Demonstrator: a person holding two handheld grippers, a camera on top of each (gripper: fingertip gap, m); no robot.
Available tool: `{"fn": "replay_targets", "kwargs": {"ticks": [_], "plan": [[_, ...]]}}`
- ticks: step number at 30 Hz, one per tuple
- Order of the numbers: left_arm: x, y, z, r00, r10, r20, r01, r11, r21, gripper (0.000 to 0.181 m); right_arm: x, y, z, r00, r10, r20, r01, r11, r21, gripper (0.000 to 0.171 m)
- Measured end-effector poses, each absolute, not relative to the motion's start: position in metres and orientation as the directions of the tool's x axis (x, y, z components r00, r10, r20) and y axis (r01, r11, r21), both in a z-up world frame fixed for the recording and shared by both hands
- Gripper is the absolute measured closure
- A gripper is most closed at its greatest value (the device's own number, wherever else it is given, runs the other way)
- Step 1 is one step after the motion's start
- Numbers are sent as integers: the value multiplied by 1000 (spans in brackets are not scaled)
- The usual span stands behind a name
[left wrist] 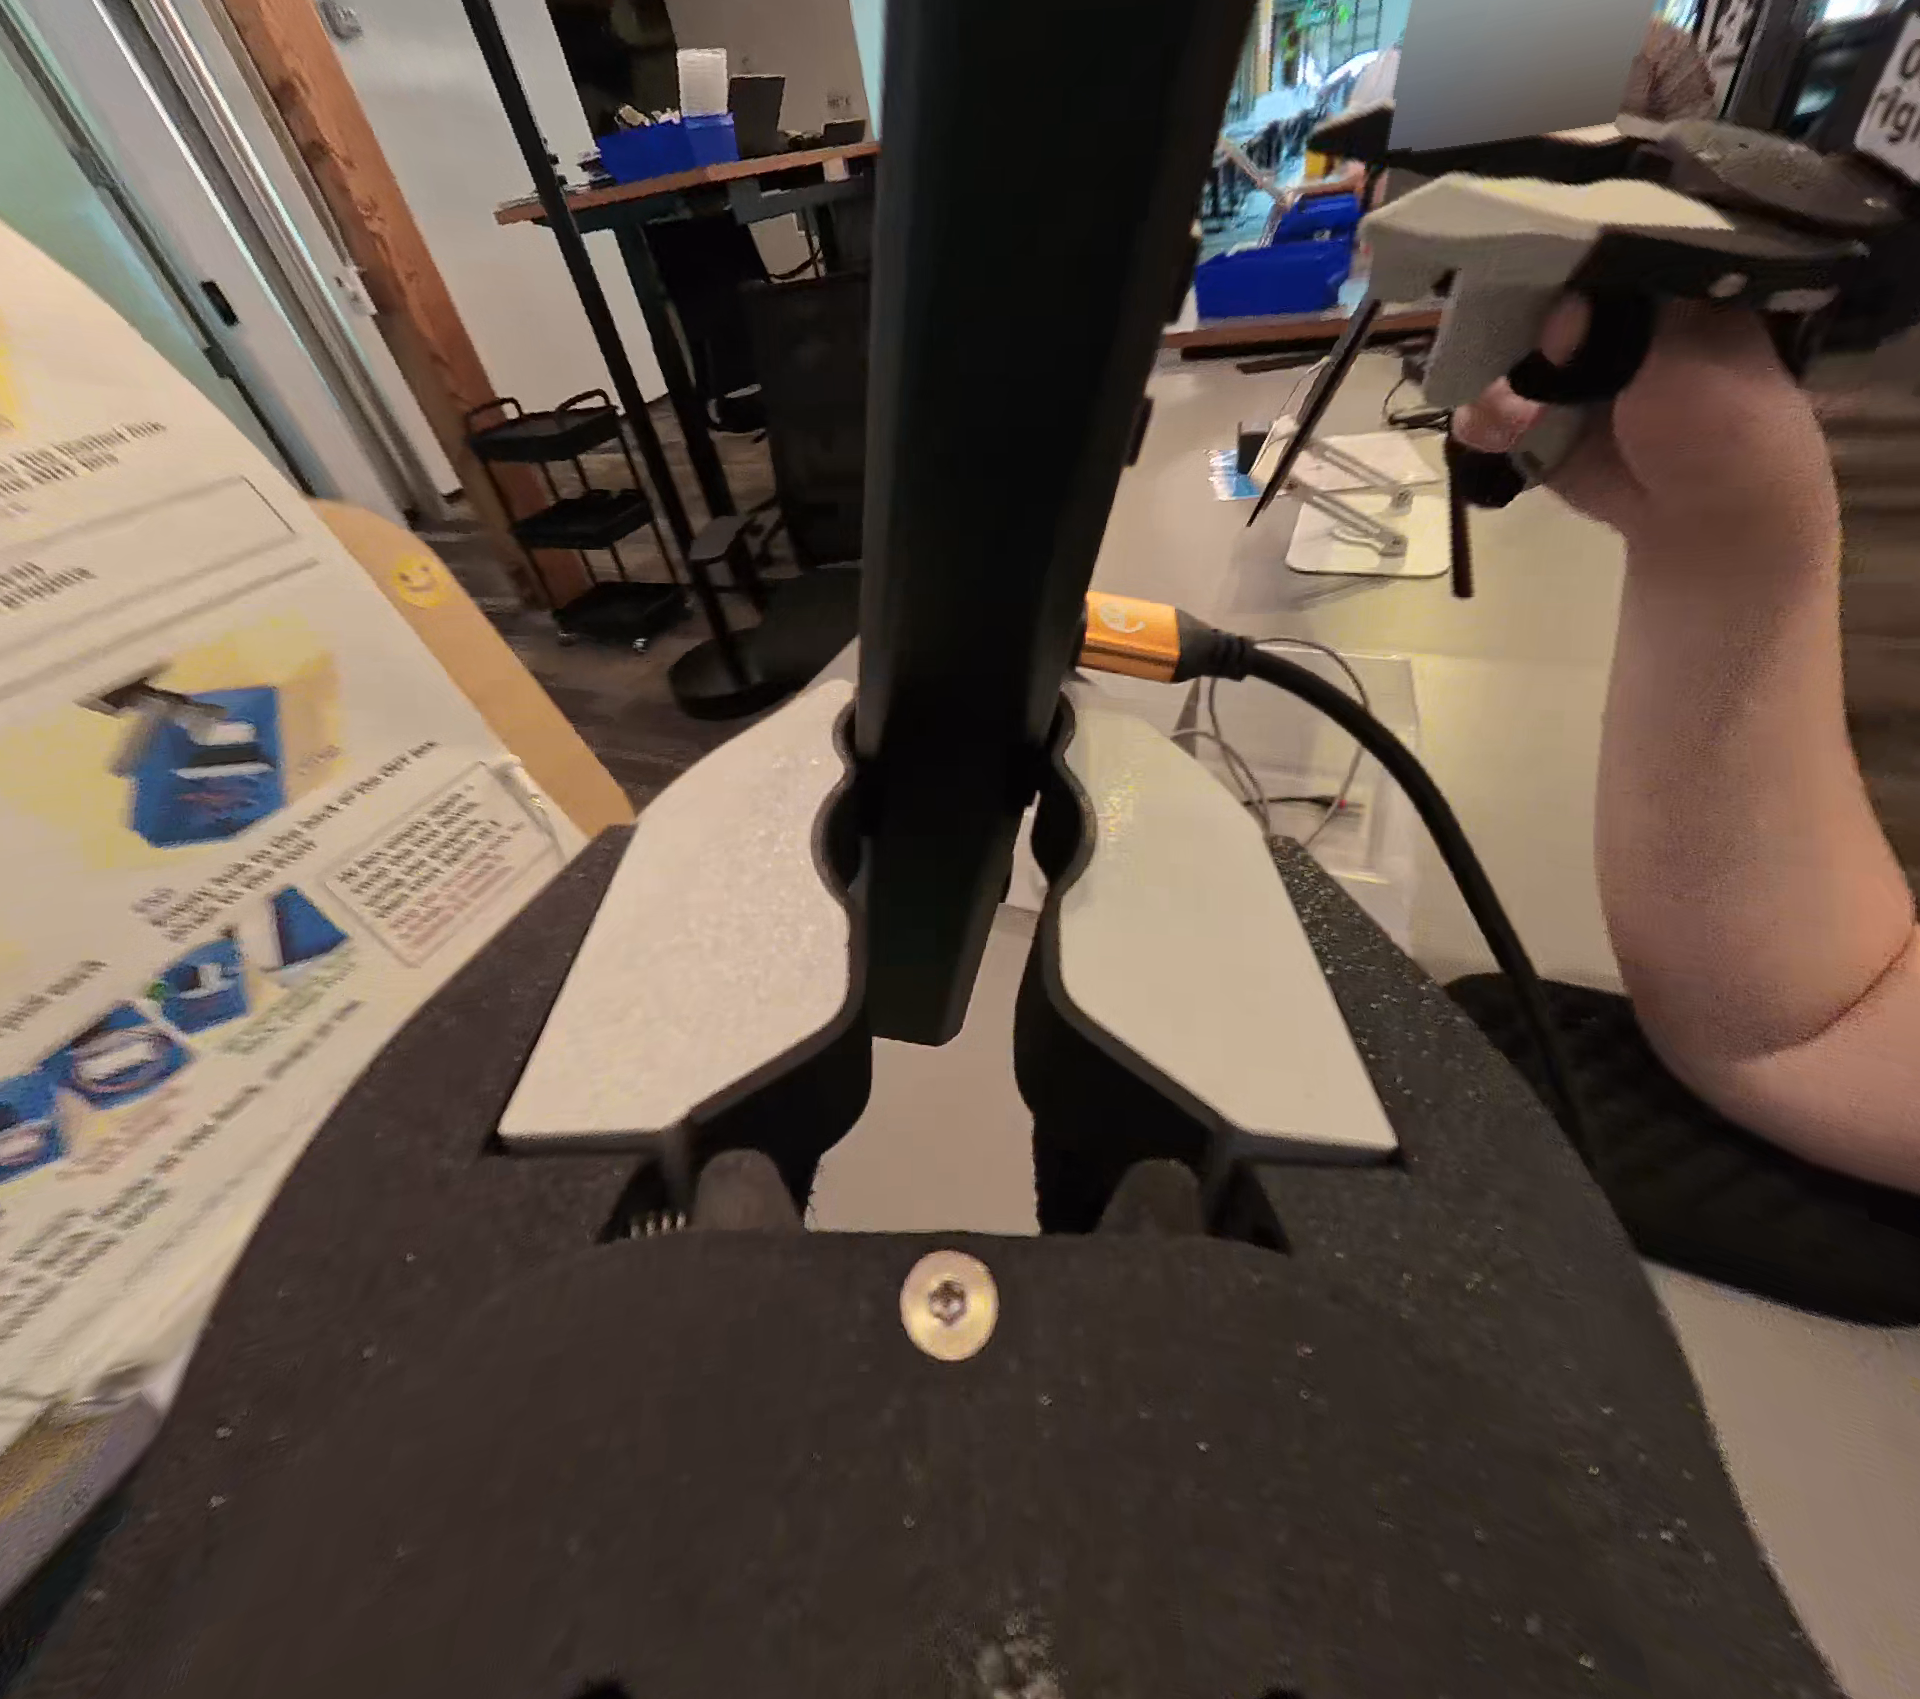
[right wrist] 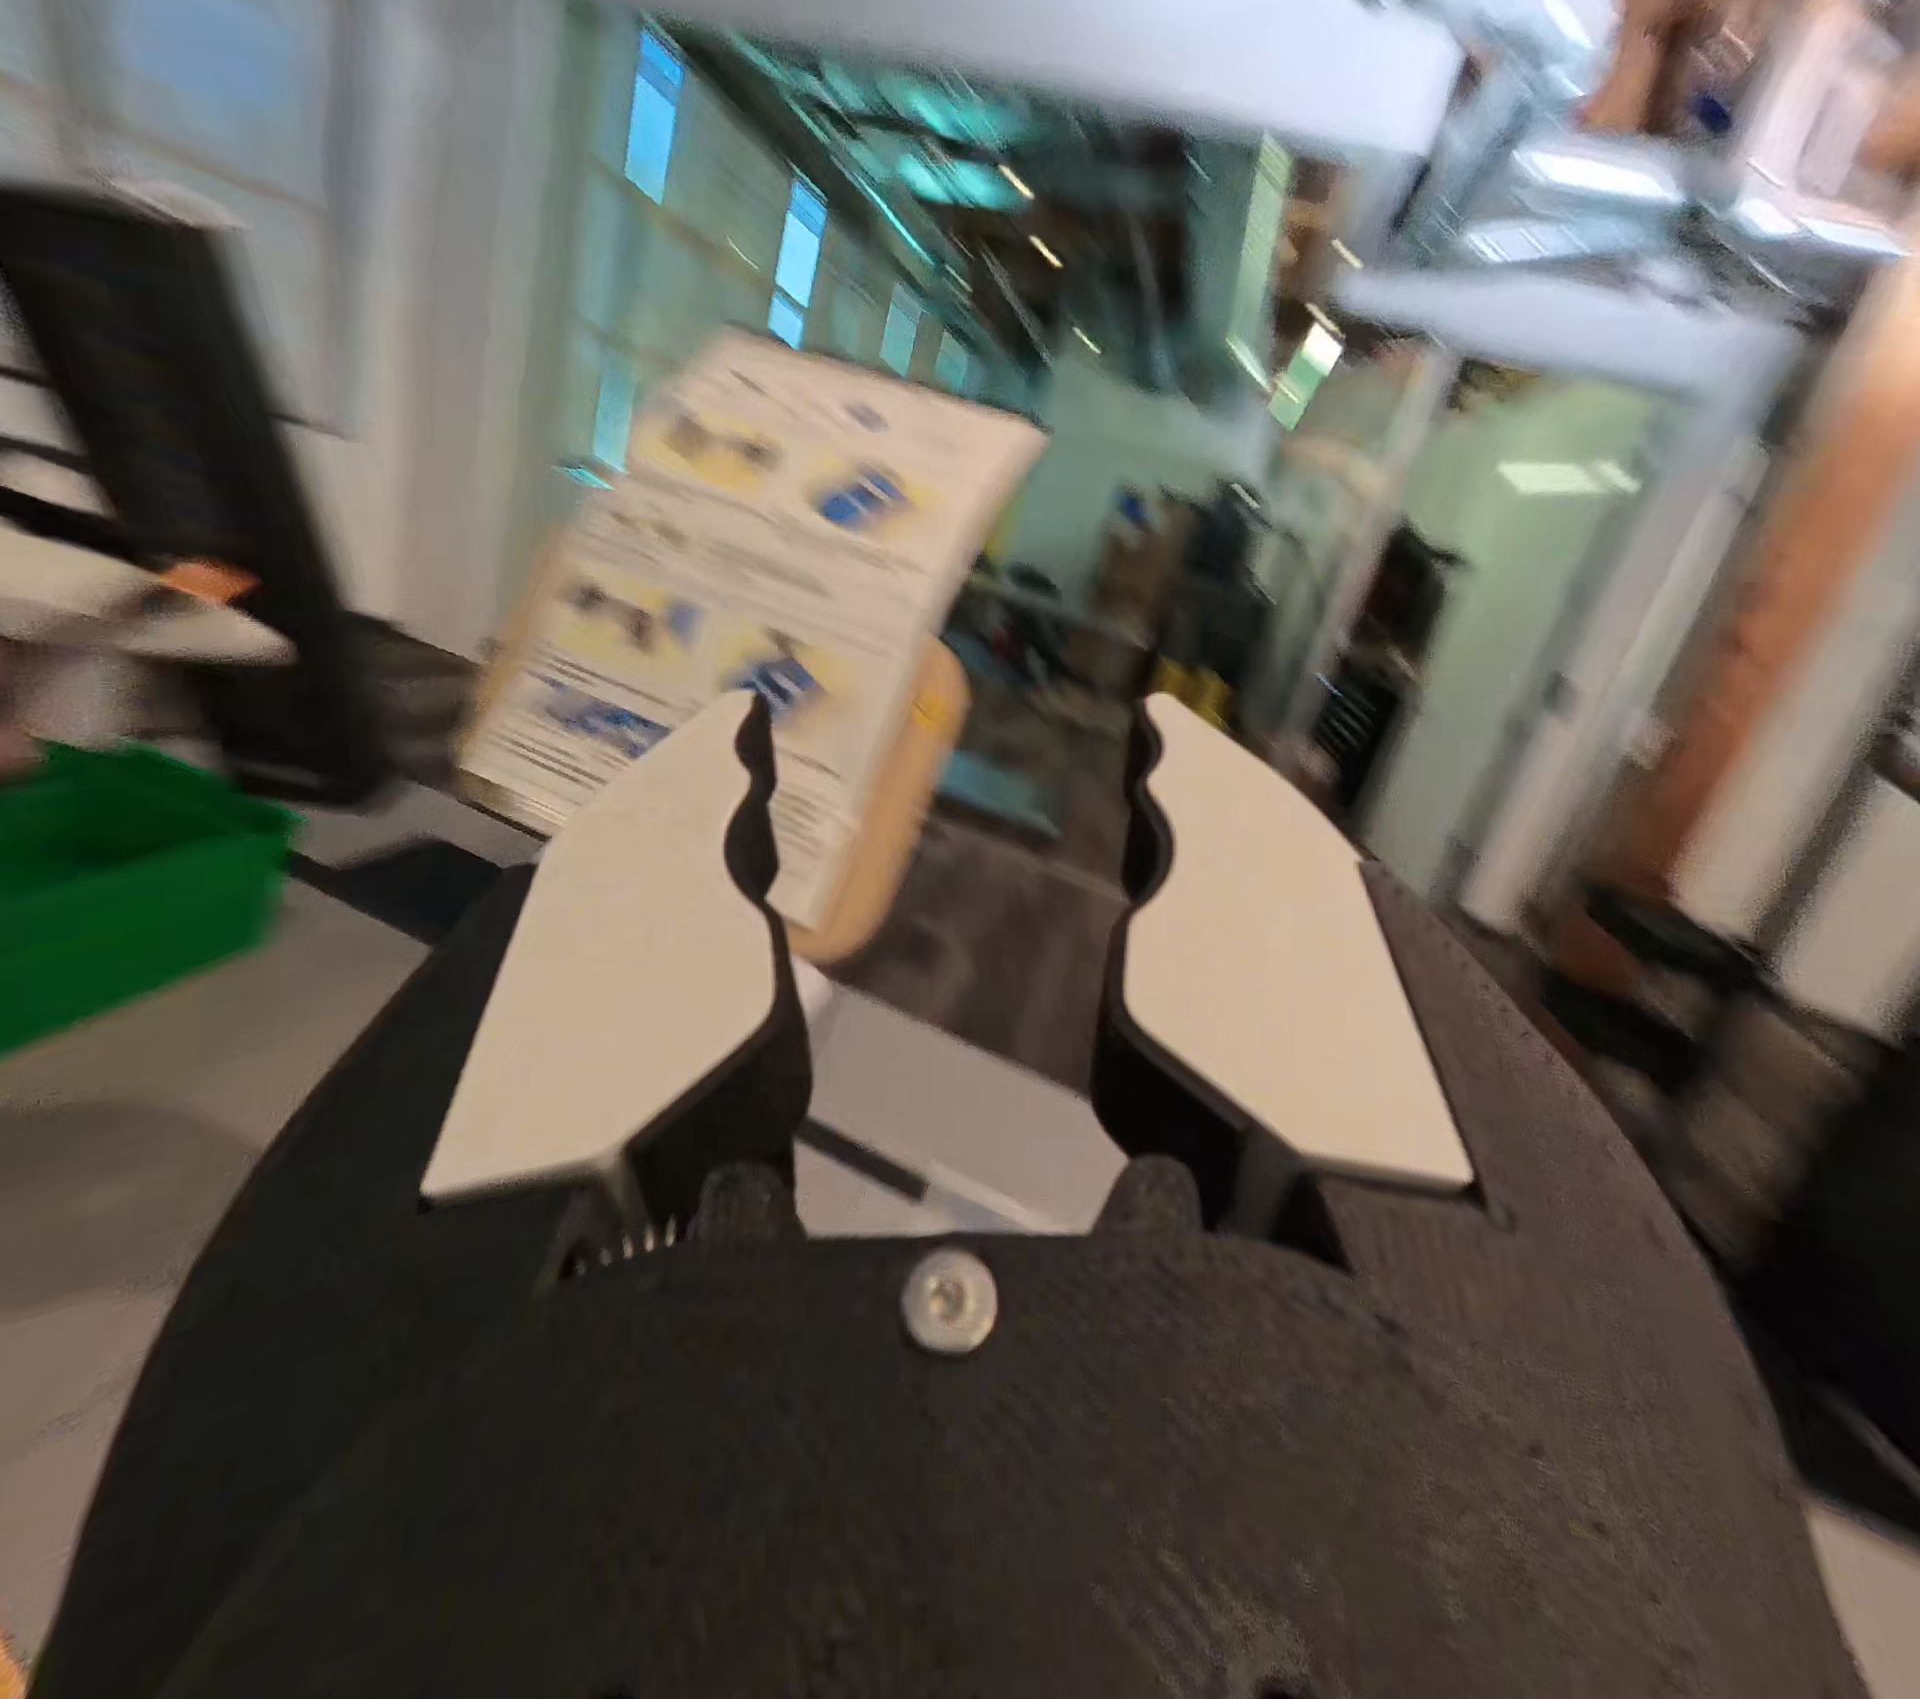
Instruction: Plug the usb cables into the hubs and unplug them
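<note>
table [left wrist: 1195, 527] grey, bearing an instruction sheet [left wrist: 208, 818] at left | hub [left wrist: 1039, 299]: long black bar, upright, clamped between the left gripper [left wrist: 951, 756] tips; jaws closed tight on it | usb cable [left wrist: 1382, 756]: black, orange plug [left wrist: 1132, 633] seated in the hub's right side | right gripper [right wrist: 951, 740]: jaws wide apart, empty, raised off the table; view blurred

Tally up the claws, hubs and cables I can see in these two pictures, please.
Claws: 2, the left claw shut on the hub, the right claw open and holding nothing.
Hubs: 1, a tall black hub.
Cables: 1, a black cable with an orange plug at the hub's side.
Total: 4.
</note>
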State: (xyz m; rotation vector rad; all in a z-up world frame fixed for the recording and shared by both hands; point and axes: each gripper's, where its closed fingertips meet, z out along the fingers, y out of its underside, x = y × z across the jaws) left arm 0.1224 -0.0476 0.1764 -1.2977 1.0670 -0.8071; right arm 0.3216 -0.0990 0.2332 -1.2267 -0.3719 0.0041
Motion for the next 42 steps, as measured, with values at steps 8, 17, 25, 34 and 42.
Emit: {"fn": "replay_targets", "kwargs": {"ticks": [8,17,25,34,42], "plan": [[126,-37,153,150,-984,92,28,-88,-996,153,177,-50,175,671,669,319,170,280,-945,117],[113,-47,166,13,-976,217,109,-214,-971,152,110,-40,105,303,951,61,74,40,-996,113],[104,-58,180,-48,-972,228,167,-233,-958,152,87,-50,109,170,983,77,-78,91,-993,171],[116,-47,161,46,-980,193,68,-189,-980,154,80,-58,97,144,986,81,34,76,-996,121],[124,-56,159,-9,-986,164,57,-164,-985,151,81,-52,102,115,993,-31,-14,-30,-999,142]]}}
